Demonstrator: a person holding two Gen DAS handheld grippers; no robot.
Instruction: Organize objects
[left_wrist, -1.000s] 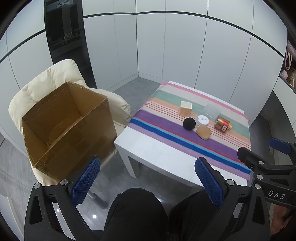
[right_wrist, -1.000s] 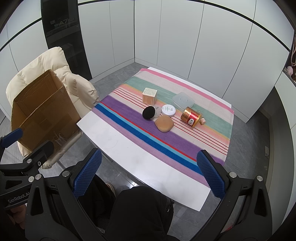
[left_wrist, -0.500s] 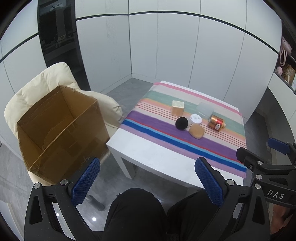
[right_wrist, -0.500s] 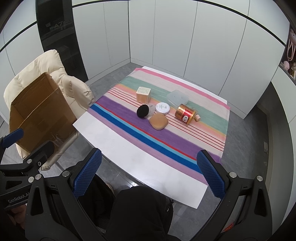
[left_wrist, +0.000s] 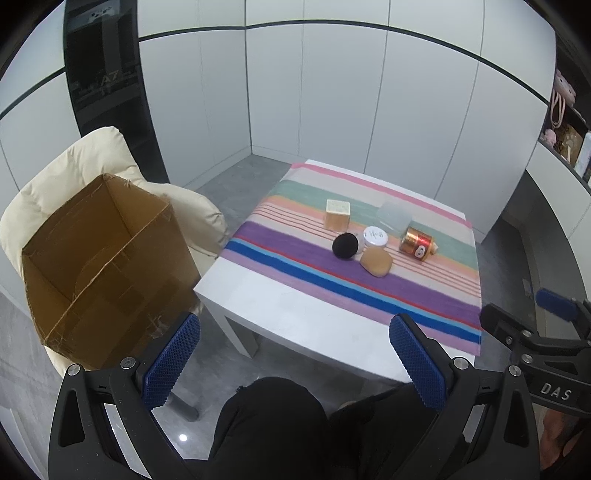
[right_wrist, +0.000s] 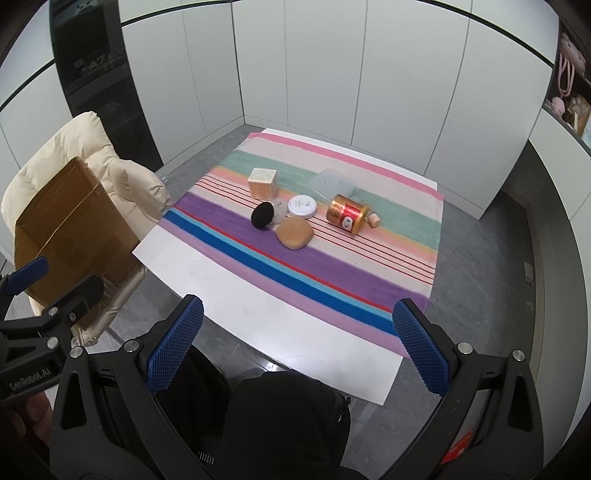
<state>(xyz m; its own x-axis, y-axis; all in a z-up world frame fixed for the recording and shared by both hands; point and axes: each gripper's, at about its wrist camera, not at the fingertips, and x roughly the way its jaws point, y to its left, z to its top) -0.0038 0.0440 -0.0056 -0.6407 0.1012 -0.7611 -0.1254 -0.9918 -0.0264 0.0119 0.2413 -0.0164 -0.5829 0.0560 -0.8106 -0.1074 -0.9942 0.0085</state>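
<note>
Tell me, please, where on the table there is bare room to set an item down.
The white strip of table along the near edge, below the blue stripe of the striped cloth, is bare. So is the cloth's far pink end. The middle is crowded: black puff, tan case, white jar, gold tin.

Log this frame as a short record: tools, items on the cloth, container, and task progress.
left tool: open, empty
right tool: open, empty
table: white, striped cloth on it
items on cloth: tan box, black puff, white jar, tan case, clear lid, gold can lying on its side
cardboard box: open, on cream chair, looks empty
progress: nothing packed yet
</note>
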